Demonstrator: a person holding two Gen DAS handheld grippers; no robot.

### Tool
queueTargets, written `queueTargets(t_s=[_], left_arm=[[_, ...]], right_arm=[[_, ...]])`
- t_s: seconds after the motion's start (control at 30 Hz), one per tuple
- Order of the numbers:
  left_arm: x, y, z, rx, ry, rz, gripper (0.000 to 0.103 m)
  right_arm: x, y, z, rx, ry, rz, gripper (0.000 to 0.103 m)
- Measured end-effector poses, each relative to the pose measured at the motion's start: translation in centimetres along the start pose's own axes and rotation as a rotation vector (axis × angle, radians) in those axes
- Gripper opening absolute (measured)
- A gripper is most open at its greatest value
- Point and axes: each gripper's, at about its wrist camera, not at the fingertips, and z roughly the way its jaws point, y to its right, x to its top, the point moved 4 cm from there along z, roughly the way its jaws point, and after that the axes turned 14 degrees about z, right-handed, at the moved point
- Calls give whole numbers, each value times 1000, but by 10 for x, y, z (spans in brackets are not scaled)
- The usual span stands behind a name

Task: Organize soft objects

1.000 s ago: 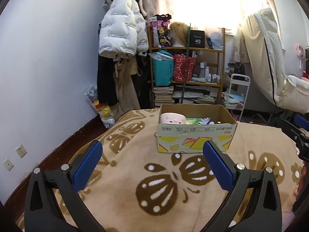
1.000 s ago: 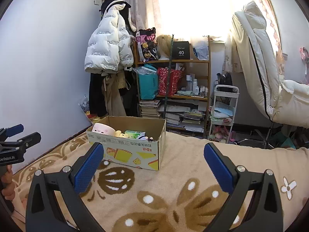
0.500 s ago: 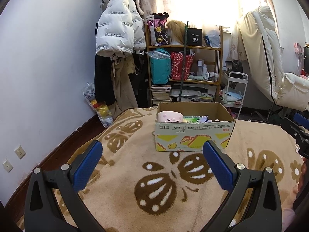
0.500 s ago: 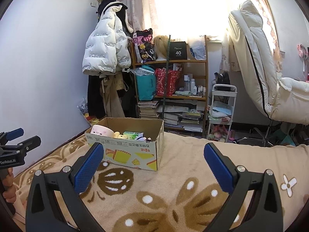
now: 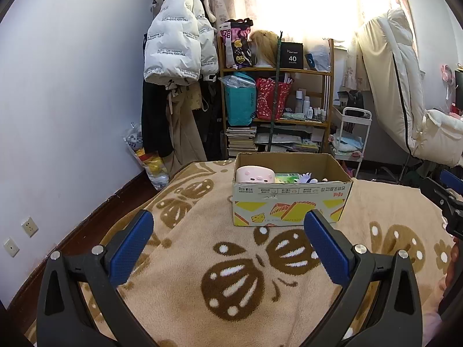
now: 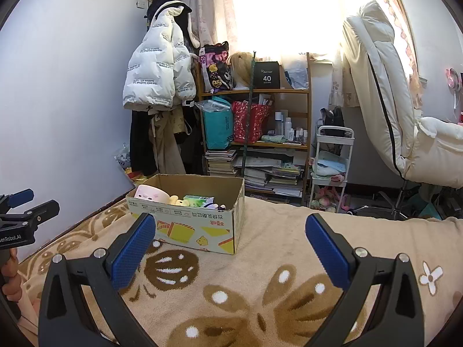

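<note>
A black box [image 5: 292, 55] on the shelf's top is showing "40" in white, with small unreadable lettering above and beneath it. The white puffer jacket [image 5: 176, 31] is carrying mirrored repeats of "The only leading fashion art". The left tongs [image 6: 17, 219] body is reading "enRobot.AI". Print on the cardboard box [image 5: 289, 202] is staying illegible.

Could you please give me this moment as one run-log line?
left gripper: jaws open, empty | right gripper: jaws open, empty | cardboard box: on blanket, holds pink plush
</note>
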Motion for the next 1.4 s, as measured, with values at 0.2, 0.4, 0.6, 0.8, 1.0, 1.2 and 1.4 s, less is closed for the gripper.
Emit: queueTargets(t_s=[0.2,0.4,0.6,0.8,1.0,1.2,1.4], left_arm=[[-1,-3,-1,25,5,1,102],[0,-3,-1,32,-1,3,102],[0,-2,-2,38,-3,6,102],[1,0,0,31,-15,15,102],[1,2,1,30,-20,26,102],[0,1,3,24,-26,21,102],[0,1,3,25,-26,24,102]], right_arm=[[0,0,-1,-5,6,-4,103],[-2,-1,-1,-6,5,-4,103],[-1,0,-1,-7,5,-2,103],[0,1,-1,-6,4,-5,103],[-2,1,-1,-8,0,-7,103],[-2,1,-2,-9,2,-5,103],[-2,4,-2,-10,0,-6,103]])
